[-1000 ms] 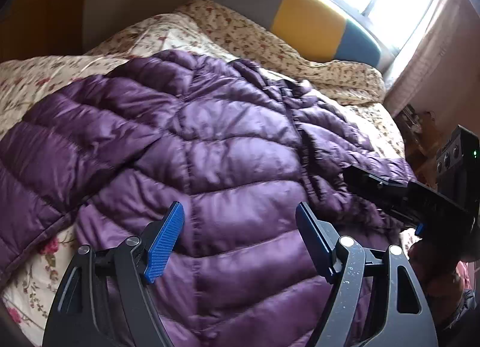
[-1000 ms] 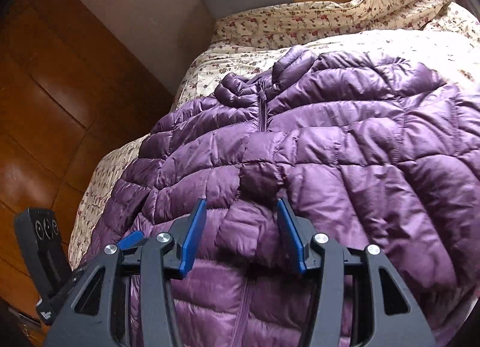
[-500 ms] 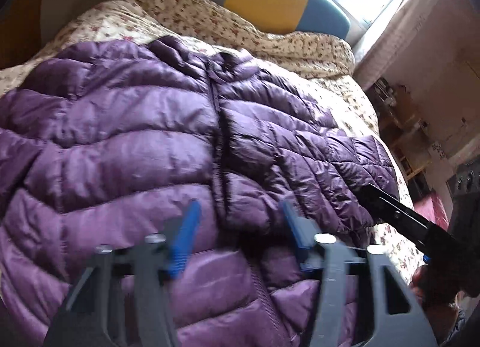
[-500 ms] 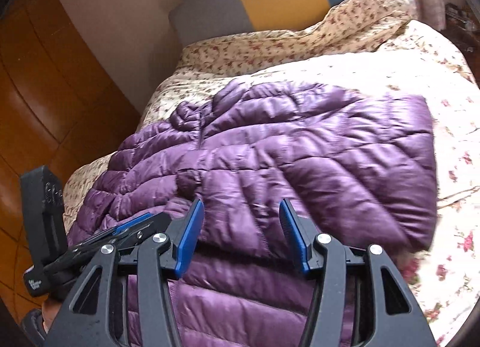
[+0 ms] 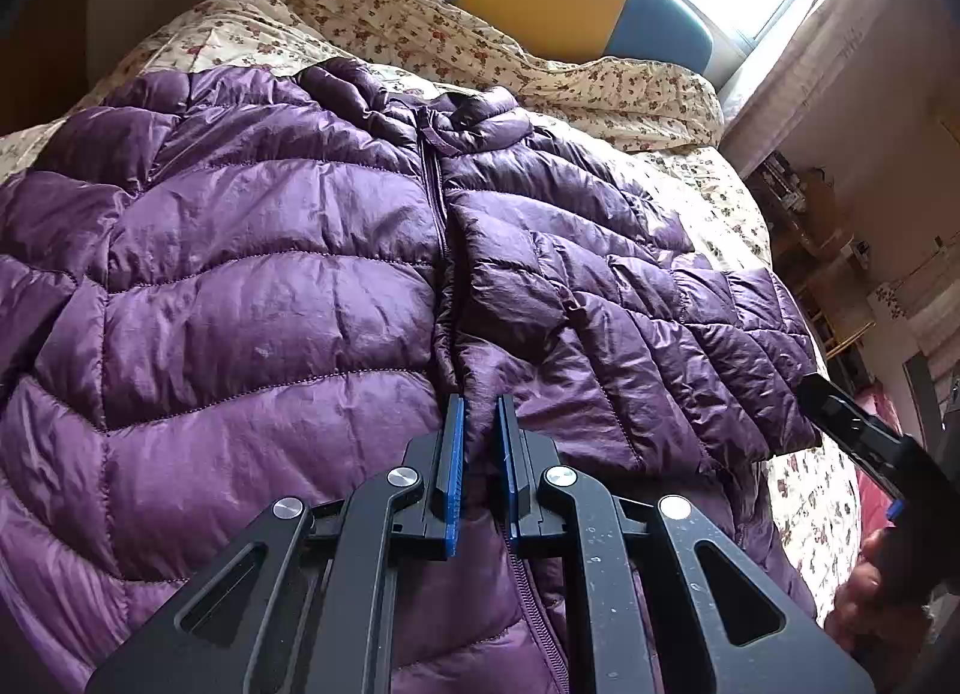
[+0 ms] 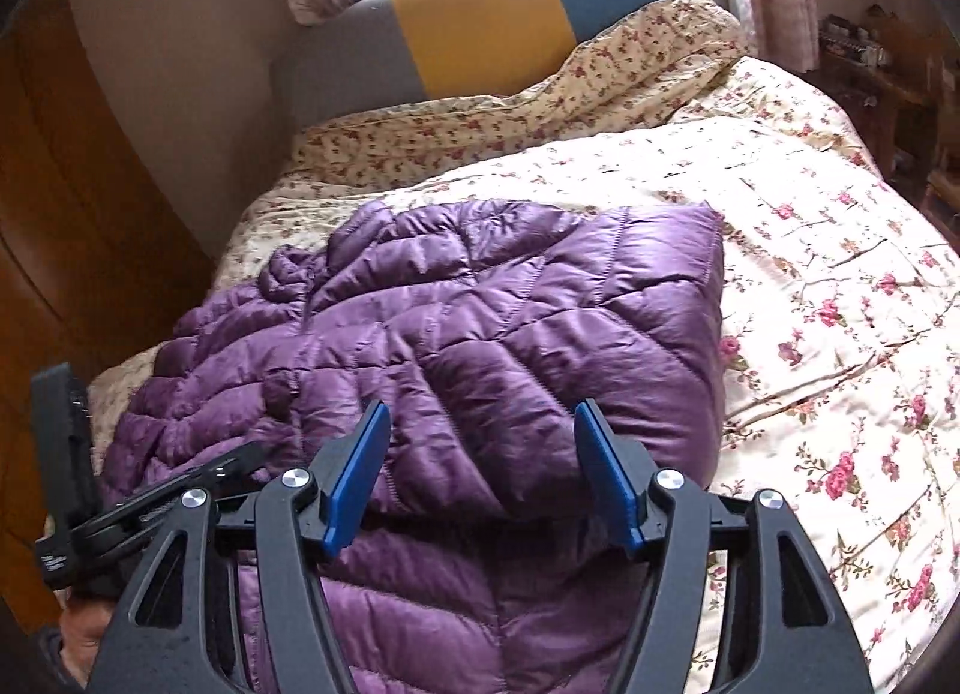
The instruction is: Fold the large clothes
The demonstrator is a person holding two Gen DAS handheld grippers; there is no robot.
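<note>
A purple quilted puffer jacket [image 5: 270, 286] lies front up on a floral bed; its right sleeve [image 5: 690, 322] is folded across the front. My left gripper [image 5: 479, 412] is shut on a pinch of jacket fabric beside the zipper [image 5: 435, 202], near the lower front. In the right wrist view the jacket [image 6: 480, 334] fills the middle, and my right gripper [image 6: 480, 424] is open and empty just above its folded sleeve. The right gripper also shows at the right edge of the left wrist view [image 5: 864, 442]; the left gripper shows at lower left of the right wrist view [image 6: 150, 502].
The floral quilt [image 6: 828, 286] spreads to the right of the jacket. A rolled floral duvet [image 5: 540, 64] and a grey, yellow and blue headboard [image 6: 480, 28] lie beyond. A wooden wall panel [image 6: 60, 214] stands at left, cluttered shelves [image 5: 810, 202] at right.
My left gripper has moved right to the zipper line and closed from wide open onto the fabric. My right gripper has drawn back to the right and stays open.
</note>
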